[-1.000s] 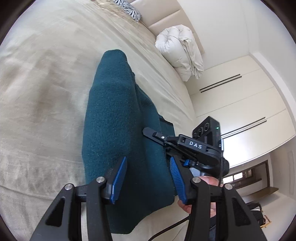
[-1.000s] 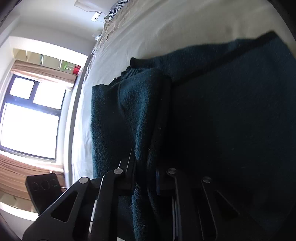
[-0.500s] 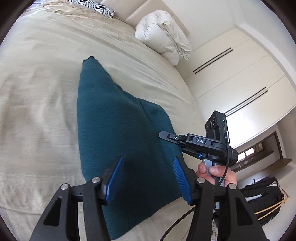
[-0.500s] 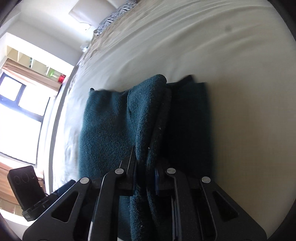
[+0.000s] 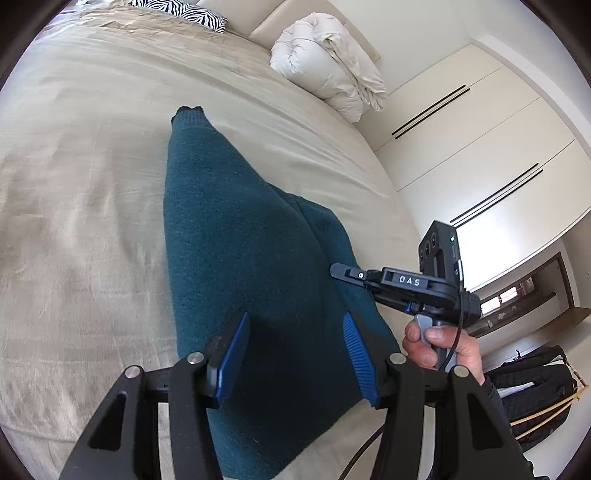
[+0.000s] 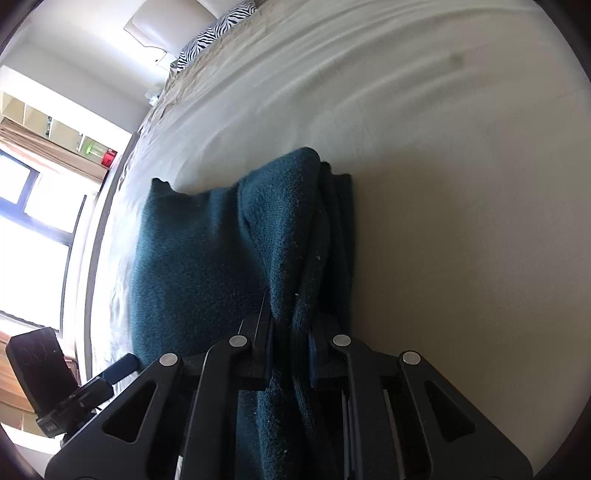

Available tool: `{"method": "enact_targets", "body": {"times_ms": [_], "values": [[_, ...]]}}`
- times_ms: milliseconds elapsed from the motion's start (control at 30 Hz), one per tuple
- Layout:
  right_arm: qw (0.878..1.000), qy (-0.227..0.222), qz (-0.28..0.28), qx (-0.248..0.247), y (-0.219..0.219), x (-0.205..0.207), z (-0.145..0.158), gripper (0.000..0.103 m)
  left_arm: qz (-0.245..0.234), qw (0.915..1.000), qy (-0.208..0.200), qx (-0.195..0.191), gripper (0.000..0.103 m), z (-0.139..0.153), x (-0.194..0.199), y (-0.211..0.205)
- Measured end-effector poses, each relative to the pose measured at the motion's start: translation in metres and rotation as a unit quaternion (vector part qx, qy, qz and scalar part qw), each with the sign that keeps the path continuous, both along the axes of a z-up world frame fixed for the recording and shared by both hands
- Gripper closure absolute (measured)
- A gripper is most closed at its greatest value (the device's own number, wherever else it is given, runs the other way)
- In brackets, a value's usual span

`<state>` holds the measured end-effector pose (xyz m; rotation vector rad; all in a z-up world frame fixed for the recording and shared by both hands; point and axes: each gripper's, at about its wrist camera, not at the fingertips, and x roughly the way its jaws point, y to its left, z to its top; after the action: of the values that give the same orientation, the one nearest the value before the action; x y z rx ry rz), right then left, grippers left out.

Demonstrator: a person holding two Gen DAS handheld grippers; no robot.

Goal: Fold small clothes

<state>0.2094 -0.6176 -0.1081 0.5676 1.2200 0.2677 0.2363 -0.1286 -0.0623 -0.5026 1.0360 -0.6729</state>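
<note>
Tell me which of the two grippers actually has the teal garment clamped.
The right gripper: its jaws are pinched shut on a bunched fold of the teal garment. The left gripper has its blue pads apart above the cloth, gripping nothing.

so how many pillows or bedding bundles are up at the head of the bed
2: a zebra-print pillow at the far end of the bed, and a rolled white duvet to its right by the headboard. Others may lie outside the frame.
</note>
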Motion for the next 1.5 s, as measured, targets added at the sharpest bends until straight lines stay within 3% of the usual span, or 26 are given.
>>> {"method": "enact_targets", "body": {"times_ms": [167,333,500,733,867,967,1033,1100,1200,1300,1367,1500], "values": [[0.999,-0.013,-0.012,0.043,-0.026,-0.010,-0.015,0.091,0.006,0.9998,-0.015,0.014,0.048,0.008,0.006,-0.004],[0.999,-0.031,-0.001,0.039,-0.029,-0.019,-0.005,0.090,0.002,0.9980,-0.046,0.044,0.048,0.018,0.014,-0.011],[0.999,-0.034,0.004,0.039,-0.031,-0.018,-0.014,0.090,-0.003,0.9960,-0.039,0.080,0.049,-0.004,0.036,-0.022],[0.997,-0.047,0.005,0.063,-0.039,-0.024,-0.017,0.090,-0.011,0.9954,-0.047,0.083,0.049,-0.012,0.041,-0.023],[0.999,-0.040,-0.010,0.023,-0.041,-0.030,0.010,0.085,0.008,0.9913,-0.088,0.097,0.049,0.015,0.044,-0.013],[0.997,-0.069,-0.031,-0.008,-0.045,-0.030,0.043,0.085,0.009,0.9904,-0.087,0.106,0.049,0.016,0.064,-0.013],[0.994,-0.093,-0.021,0.046,-0.039,-0.020,0.060,0.085,0.002,0.9893,-0.077,0.124,0.049,0.009,0.081,-0.020],[0.993,-0.088,-0.001,0.075,-0.024,-0.004,0.062,0.085,-0.003,0.9891,-0.068,0.131,0.049,0.001,0.090,-0.025],[0.992,-0.057,0.029,0.110,0.002,0.025,0.043,0.085,-0.006,0.9882,-0.045,0.146,0.049,-0.019,0.103,-0.034],[0.995,0.006,0.013,0.101,0.005,0.045,-0.003,0.086,-0.014,0.9828,-0.058,0.175,0.047,-0.029,0.105,-0.042],[0.992,0.007,0.000,0.126,-0.006,0.047,-0.020,0.103,-0.019,0.9821,-0.058,0.178,0.045,-0.031,0.108,-0.045],[0.989,-0.004,-0.017,0.145,-0.031,0.037,-0.020,0.103,-0.025,0.9832,-0.046,0.175,0.043,-0.032,0.118,-0.045]]}}
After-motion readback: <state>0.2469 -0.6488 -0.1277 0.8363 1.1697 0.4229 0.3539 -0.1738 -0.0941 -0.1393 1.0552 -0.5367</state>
